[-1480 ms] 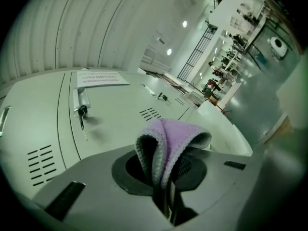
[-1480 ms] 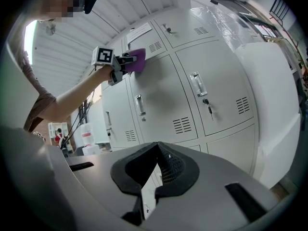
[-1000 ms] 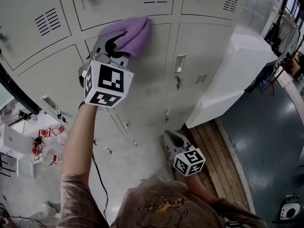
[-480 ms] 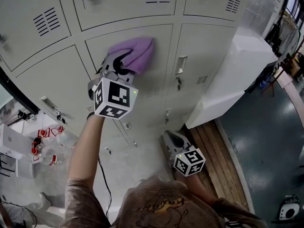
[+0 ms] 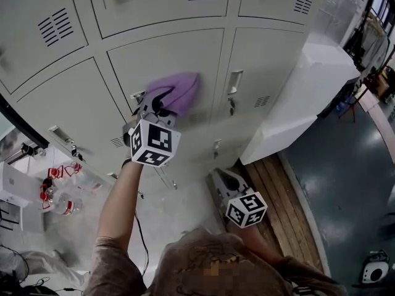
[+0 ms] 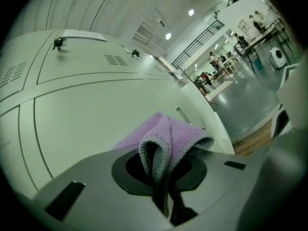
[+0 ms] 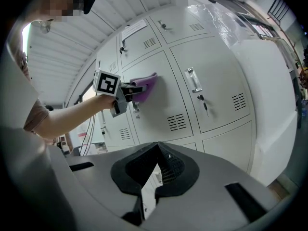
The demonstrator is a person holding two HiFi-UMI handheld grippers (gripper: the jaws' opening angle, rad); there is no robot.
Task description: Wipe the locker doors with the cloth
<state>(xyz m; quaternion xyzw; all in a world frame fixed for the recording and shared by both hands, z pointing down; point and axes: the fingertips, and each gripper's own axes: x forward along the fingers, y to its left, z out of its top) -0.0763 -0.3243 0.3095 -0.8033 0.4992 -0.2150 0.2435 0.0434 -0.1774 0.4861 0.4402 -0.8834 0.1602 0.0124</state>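
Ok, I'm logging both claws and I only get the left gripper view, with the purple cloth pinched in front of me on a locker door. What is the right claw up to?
Observer: The right claw hangs low in front of the person's body, off the lockers, jaws shut with nothing between them.
Operator: And which part of the door is my cloth on?
Observer: The purple cloth, held by the left claw, lies against the locker door above that door's vent slots, which your view doesn't show.
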